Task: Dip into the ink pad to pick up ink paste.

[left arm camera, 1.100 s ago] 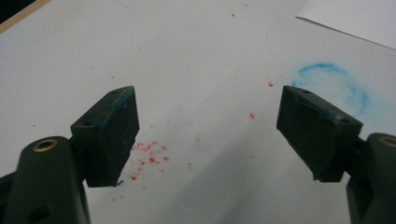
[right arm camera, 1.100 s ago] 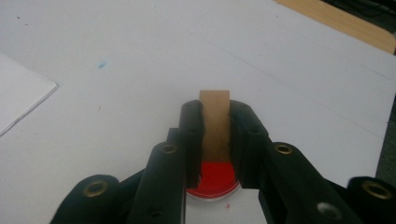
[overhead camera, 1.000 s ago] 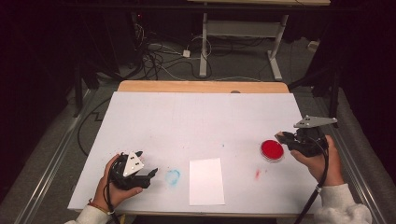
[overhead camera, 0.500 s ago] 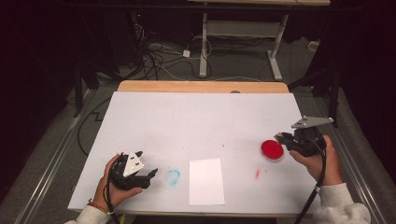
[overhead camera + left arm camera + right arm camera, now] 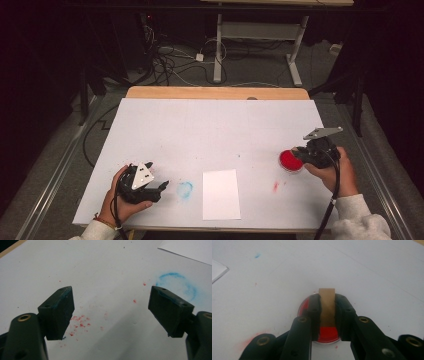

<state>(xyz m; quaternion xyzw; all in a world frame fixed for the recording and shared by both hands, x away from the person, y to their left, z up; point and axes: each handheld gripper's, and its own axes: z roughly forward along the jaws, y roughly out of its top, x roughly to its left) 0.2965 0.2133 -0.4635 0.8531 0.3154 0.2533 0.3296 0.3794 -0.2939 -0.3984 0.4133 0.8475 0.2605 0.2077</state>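
A round red ink pad (image 5: 288, 160) lies on the white table cover at the right. My right gripper (image 5: 299, 152) hovers at its right edge, shut on a small tan wooden block (image 5: 327, 303). In the right gripper view the block stands upright between the jaws over the red pad (image 5: 327, 334). My left gripper (image 5: 162, 187) rests near the front left, open, with nothing between its jaws (image 5: 111, 312). A white sheet of paper (image 5: 220, 194) lies at the front centre.
A blue ring stain (image 5: 185, 190) marks the cover between the left gripper and the paper; it appears as blue ring (image 5: 178, 287) beyond the right jaw. Red specks (image 5: 80, 322) lie under the left gripper. A red smudge (image 5: 275, 186) sits near the pad.
My right gripper has edged slightly left, over the red pad. The left gripper has not moved.
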